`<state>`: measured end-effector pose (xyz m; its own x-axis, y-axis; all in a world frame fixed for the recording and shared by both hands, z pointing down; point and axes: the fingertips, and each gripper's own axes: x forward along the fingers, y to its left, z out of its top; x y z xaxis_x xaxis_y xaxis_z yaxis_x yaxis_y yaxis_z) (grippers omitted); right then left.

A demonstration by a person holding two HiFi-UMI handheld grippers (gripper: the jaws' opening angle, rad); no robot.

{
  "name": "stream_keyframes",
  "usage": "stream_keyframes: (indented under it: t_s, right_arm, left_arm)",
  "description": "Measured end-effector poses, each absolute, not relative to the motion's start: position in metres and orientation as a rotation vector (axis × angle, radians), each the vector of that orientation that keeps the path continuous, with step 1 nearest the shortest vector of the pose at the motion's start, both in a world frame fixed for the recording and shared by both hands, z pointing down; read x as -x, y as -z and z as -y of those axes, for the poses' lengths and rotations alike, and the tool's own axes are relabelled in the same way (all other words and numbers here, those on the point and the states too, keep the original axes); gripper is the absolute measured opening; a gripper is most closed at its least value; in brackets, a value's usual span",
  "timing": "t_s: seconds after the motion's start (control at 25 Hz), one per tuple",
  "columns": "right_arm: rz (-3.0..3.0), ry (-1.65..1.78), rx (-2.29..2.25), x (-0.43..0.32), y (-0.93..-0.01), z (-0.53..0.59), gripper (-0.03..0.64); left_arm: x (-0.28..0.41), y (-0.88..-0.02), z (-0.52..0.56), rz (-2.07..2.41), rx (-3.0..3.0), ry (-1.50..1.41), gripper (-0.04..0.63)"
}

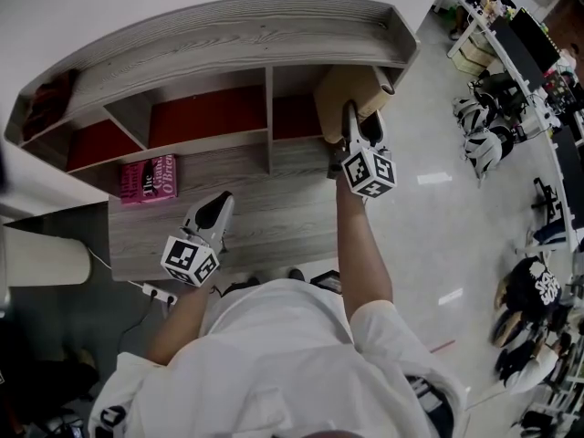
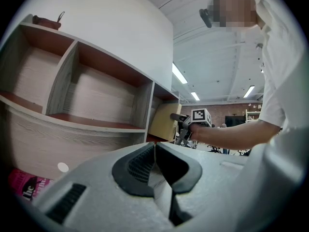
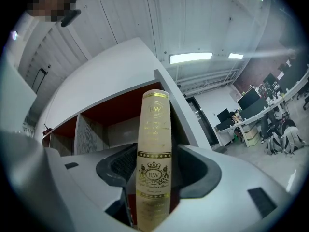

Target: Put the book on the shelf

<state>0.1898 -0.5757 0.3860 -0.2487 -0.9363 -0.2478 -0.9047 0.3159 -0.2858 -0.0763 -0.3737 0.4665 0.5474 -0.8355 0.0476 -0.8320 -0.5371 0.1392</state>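
Right gripper view shows the right tongs (image 1: pixel 361 124) shut tight on a tan book (image 3: pixel 154 129), with the two pads pressing the front and back covers. The book's back edge, with gold print and a little crown on it, faces the camera. In the head view the book is held up at the mouth of the box on the right end (image 1: pixel 297 117) of the wooden shelf (image 1: pixel 228 39). It leans a bit and is not standing on its own yet. I cannot tell if its bottom edge touches the shelf floor. The left tongs (image 2: pixel 154 151) are closed with nothing in them. They hang above the tabletop (image 1: pixel 265 217), well apart from the tan book. A pink book (image 1: pixel 149 178) lies flat on the tabletop to the left, just under the shelf. The tan book looks like a hard-cover book, so I think it is stiff and will not bend or flop. It is thick, so it is likely a bit heavy for one pair of tongs. The cover looks smooth and a little shiny, so it might slip if the squeeze gets weak. The best place to hold it seems to be just where it is held now, across the two covers near the back edge, so the pages stay shut. It could tip over if let go while it leans.
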Motion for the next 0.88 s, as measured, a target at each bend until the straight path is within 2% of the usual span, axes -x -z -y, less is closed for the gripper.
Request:
stream_keyframes:
  t_s: [0.6,0.72,0.88]
  right_arm:
    - [-2.215,0.046,1.689,-0.199,-0.372,0.514,0.229]
    - [-2.263,-0.060,1.726,-0.197,-0.363,0.488,0.158]
    - [-2.344,-0.189,1.779,-0.186,-0.351,0.446,0.104]
  left_arm:
    - [0.078,-0.462,0.362,1.320,-2.676,0.092,0.025]
    - [0.080,-0.457,0.359,1.294,-2.704,0.106,0.025]
    - [0.085,-0.451,0.350,1.254,-2.743,0.113,0.025]
